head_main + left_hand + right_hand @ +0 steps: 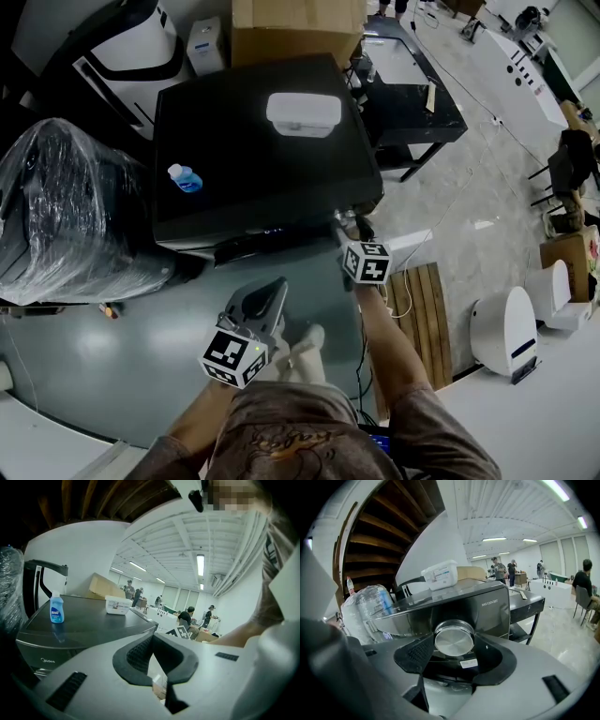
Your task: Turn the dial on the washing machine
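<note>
The dark washing machine (262, 141) stands ahead of me, its front panel facing me. Its round silver dial (453, 639) sits at the panel's right end (349, 221). My right gripper (453, 643) has a jaw on each side of the dial, with the pads against its rim. From the head view the right gripper (351, 229) reaches to the machine's front right corner. My left gripper (278, 284) hangs below the panel, away from the machine, its fingertips together and nothing between them. The left gripper view shows the left gripper (152, 636) pointing past the machine's lid.
A small blue bottle (185, 178) and a white box (303, 112) rest on the lid. A plastic-wrapped bulky item (66, 206) stands at the left, a cardboard box (295, 28) behind, a black table (412, 94) at the right. A wooden pallet (422, 314) lies on the floor.
</note>
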Demonstrator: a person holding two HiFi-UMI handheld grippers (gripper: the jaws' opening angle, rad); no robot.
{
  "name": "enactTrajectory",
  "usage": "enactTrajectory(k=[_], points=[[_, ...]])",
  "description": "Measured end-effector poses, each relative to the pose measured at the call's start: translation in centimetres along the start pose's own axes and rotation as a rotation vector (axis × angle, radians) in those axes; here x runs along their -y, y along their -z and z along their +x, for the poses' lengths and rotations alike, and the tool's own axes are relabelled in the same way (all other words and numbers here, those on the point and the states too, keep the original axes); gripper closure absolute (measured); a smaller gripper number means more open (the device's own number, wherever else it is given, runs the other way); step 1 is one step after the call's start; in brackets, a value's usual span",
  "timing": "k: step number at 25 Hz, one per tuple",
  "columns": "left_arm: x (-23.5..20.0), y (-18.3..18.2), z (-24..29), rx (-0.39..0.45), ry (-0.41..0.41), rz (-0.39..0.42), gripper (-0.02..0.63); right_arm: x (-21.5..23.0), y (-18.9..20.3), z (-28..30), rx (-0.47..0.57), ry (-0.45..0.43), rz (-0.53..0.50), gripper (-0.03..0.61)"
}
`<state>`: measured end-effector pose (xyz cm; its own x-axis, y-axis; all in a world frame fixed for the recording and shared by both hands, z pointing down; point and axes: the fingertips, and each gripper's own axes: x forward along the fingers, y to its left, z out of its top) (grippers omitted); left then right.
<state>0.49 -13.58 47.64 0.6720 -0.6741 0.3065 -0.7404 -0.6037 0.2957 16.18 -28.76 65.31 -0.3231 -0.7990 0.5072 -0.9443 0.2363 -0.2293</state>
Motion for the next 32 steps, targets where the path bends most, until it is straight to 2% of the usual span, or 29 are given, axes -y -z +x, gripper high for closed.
enactTrajectory(k=[24,32], points=[[0.0,0.6,-0.2,-0.015,0.005,0.002,0.621,0.8,-0.2,-0.2,0.121,-0.114,0.506,0.314],[0.0,0.7,-0.4,-0.017,0.002,0.0,0.621,1.1,-0.2,-0.3,0.168,-0.148,0.708,0.314]])
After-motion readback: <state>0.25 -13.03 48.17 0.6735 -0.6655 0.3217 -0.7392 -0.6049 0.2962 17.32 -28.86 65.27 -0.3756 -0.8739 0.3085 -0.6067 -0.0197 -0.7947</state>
